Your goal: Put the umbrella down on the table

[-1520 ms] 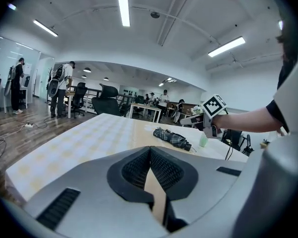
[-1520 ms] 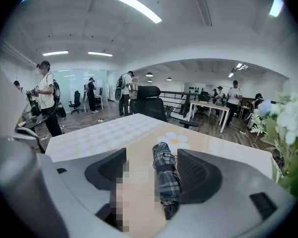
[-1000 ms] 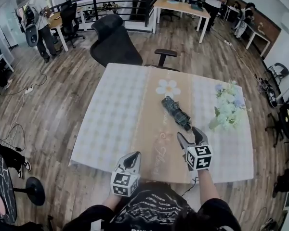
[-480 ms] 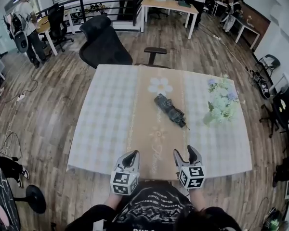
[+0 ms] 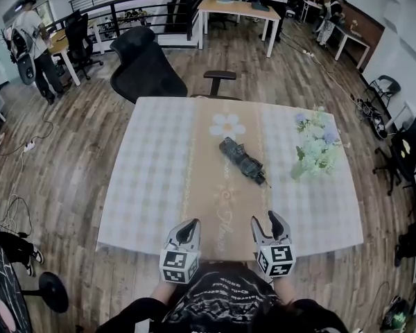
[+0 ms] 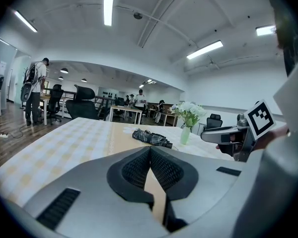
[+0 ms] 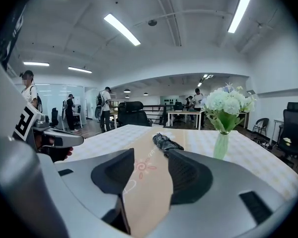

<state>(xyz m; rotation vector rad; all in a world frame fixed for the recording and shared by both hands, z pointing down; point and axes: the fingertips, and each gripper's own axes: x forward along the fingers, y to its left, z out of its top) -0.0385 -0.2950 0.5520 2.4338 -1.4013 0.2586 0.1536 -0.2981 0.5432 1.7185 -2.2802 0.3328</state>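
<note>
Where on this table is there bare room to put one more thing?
The whole left half of the table is bare, from the umbrella to the left edge. The near strip below the umbrella is free too. The right side is tighter: the vase of flowers stands near the umbrella.

The folded dark fabric umbrella (image 5: 244, 161) lies on the tan cloth runner (image 5: 225, 207) down the middle of the square cloth-covered table (image 5: 152, 179). At its 3 o'clock, apart, stands the green glass vase of flowers (image 5: 316, 148). At 11 o'clock, behind the table, stands the black mesh office chair (image 5: 144, 64).
</note>
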